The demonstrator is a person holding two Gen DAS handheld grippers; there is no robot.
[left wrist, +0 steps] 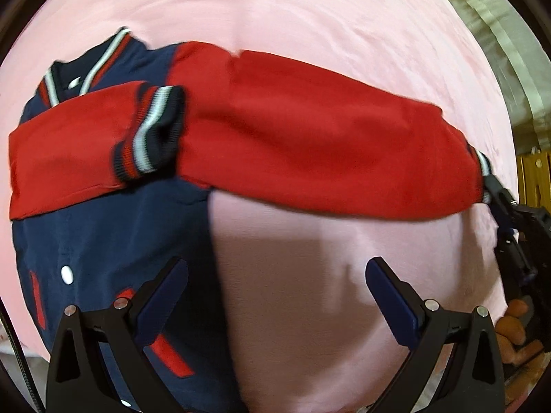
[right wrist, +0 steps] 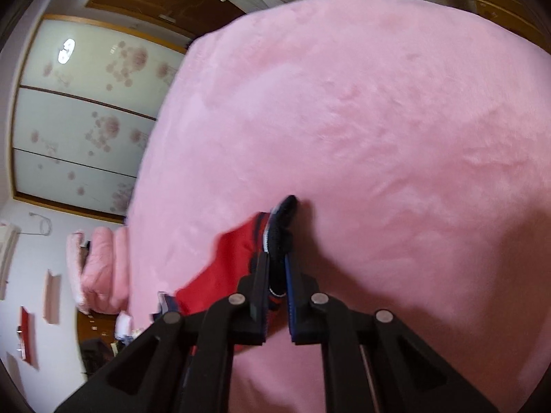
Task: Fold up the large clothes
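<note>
Pink plush bedding (left wrist: 310, 17) fills most of both views, and we see a white sliding wardrobe door with a faded flower print (right wrist: 79, 120) at the left of the right wrist view.

On the left of the left wrist view lies our navy-and-red varsity jacket with white snaps (left wrist: 113, 227), its striped collar toward the upper left. One red sleeve is folded across the chest, its striped knit cuff (left wrist: 151, 130) resting near the frame's centre left. The other red sleeve (left wrist: 327, 144) stretches from the shoulder across the middle of the frame to the far right edge, lifted off the bedding, with a shadow below it.

At the bottom of that view our left gripper (left wrist: 275, 275) has its jaws spread wide, holding nothing. Its left finger hangs over the navy body of the jacket; its right finger is over bare bedding. The stretched sleeve runs above both fingertips, apart from them.

At the far right, our right gripper (left wrist: 496, 189) meets the end of that sleeve. In the right wrist view its jaws are clamped on the sleeve's dark striped cuff (right wrist: 280, 227), which pokes out past the fingertips at centre frame.
</note>
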